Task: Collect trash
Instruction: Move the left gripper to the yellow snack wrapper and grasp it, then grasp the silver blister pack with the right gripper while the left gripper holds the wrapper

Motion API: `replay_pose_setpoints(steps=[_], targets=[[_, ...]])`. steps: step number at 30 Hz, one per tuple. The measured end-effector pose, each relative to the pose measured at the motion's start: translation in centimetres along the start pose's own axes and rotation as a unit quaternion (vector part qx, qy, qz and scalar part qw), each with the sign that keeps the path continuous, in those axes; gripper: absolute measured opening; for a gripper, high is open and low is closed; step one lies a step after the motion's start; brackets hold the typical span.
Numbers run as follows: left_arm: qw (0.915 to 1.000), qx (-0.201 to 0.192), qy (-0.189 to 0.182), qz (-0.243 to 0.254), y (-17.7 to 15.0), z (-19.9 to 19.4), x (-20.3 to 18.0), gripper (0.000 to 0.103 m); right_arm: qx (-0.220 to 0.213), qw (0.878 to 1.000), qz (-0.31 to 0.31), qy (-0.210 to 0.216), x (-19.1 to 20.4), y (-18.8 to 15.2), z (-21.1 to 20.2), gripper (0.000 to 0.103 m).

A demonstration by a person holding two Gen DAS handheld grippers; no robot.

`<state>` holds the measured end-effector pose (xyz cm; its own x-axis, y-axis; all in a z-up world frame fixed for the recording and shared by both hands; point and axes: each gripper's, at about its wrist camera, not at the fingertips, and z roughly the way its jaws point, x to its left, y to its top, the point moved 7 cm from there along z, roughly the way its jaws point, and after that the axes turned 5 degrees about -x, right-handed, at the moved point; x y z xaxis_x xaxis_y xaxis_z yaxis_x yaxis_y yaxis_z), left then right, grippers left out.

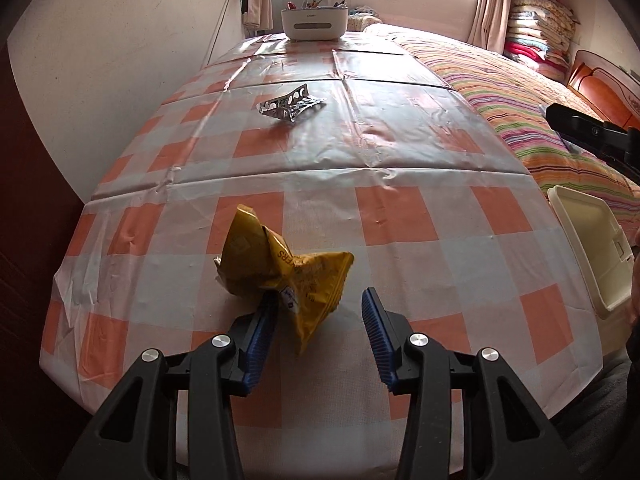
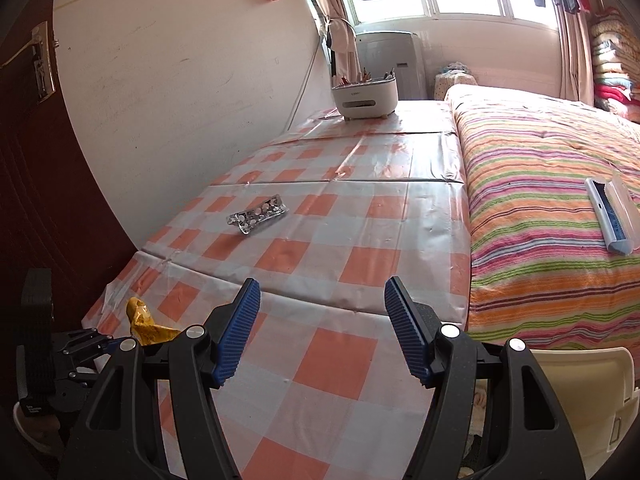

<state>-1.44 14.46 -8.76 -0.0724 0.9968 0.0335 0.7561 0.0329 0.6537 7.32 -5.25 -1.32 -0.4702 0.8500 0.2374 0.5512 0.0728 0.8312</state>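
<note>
From the right wrist view I see only the top corner of the yellow snack bag (image 2: 144,322); the right gripper's own arm covers the rest. The left gripper (image 2: 86,350) there is half hidden, jaws out of sight. The cream bin (image 1: 592,248) runs off the right edge in the left wrist view. Print on the bag is partly folded away, unreadable. The contents of the white caddy (image 1: 314,22) are too small to identify.

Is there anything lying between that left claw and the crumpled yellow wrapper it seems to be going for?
Nothing visible. The left gripper already has the yellow wrapper partly between its open jaws, one blue pad against the wrapper's edge. Only bare checked tablecloth lies around it.
</note>
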Motion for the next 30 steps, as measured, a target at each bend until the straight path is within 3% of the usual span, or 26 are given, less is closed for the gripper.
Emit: replay_pose_setpoints(steps=[2,9,18,26,30], targets=[[1.0000,0.002,-0.001,-0.009,0.0,0.4,0.7,0.027,0.004,1.000,-0.003,0.004,0.5,0.0,0.4,0.064],[0.9989,-0.017,-0.003,-0.042,0.6,1.0,2.8,0.014,0.014,1.000,-0.010,0.014,2.0,-0.1,1.9,0.064],[0.9911,-0.097,-0.004,-0.092,5.7,0.0,5.2,0.009,0.027,0.998,-0.029,0.040,5.1,1.3,5.2,0.064],[0.9727,-0.181,0.024,-0.143,13.1,-0.5,8.9,0.009,0.047,0.996,-0.062,0.043,8.5,3.5,11.3,0.064],[0.9665,-0.196,0.026,-0.164,13.7,0.5,10.6,0.009,0.073,0.995,-0.061,0.027,9.9,3.7,14.9,0.070]])
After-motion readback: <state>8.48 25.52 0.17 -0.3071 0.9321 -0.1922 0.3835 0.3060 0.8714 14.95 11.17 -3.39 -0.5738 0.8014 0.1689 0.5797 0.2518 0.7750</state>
